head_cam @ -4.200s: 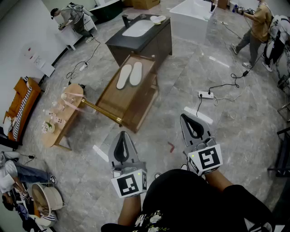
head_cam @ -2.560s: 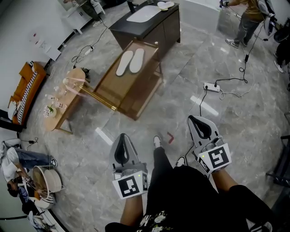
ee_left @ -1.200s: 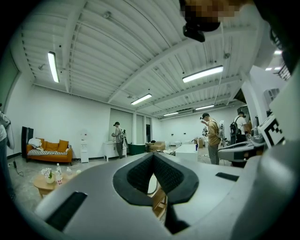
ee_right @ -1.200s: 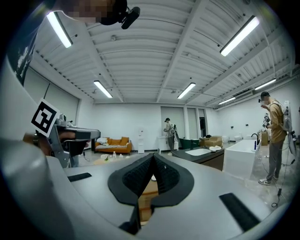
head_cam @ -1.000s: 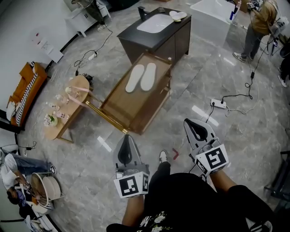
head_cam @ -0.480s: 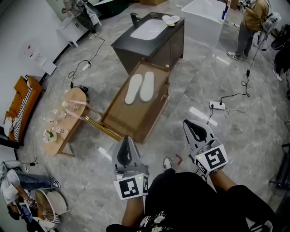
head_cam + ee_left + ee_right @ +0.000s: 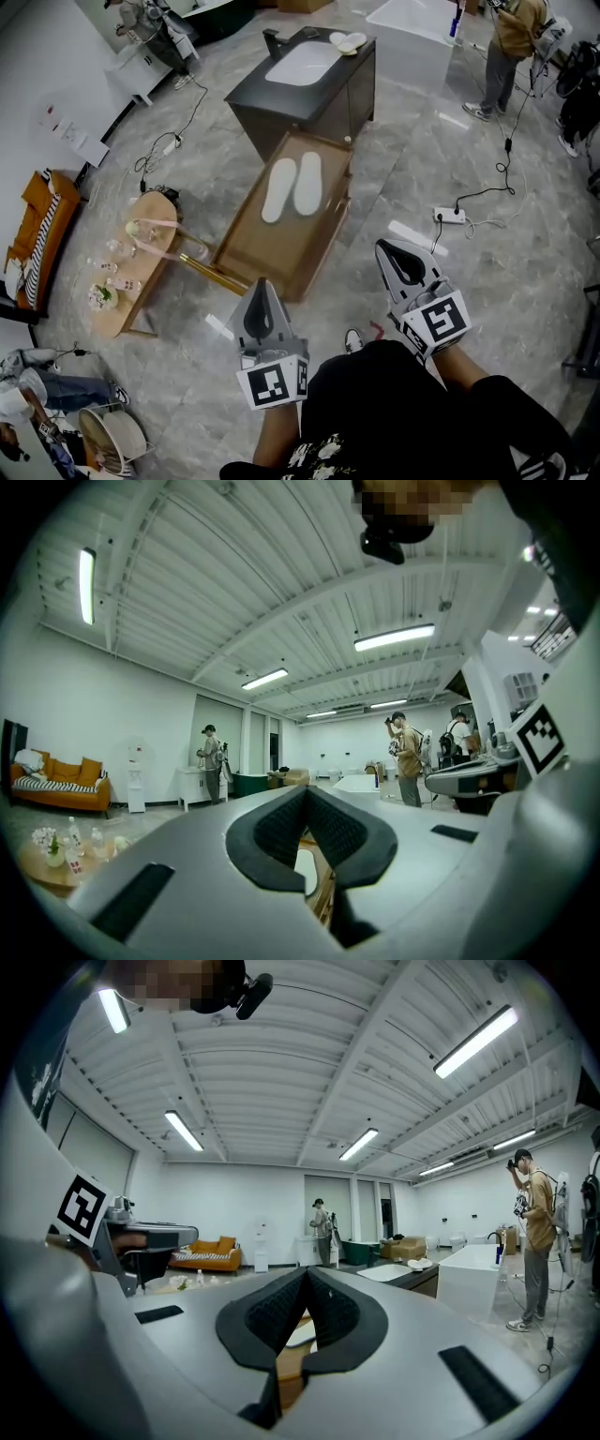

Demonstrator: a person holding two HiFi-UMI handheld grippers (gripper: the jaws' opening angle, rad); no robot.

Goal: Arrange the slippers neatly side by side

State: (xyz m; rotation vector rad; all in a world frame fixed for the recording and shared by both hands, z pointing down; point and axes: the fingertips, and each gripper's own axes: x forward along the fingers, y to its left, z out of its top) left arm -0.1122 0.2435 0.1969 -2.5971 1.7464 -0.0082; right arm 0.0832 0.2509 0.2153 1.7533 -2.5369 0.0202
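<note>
My left gripper (image 7: 263, 289) and my right gripper (image 7: 384, 249) are both closed on nothing, near my body. The two white slippers (image 7: 279, 189) lie side by side on the far wooden stand (image 7: 272, 239). The arranging looks done to me.

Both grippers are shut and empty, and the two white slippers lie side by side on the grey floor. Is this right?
Not the floor: the head view shows the slippers side by side on the brown low table. The rest holds.
</note>
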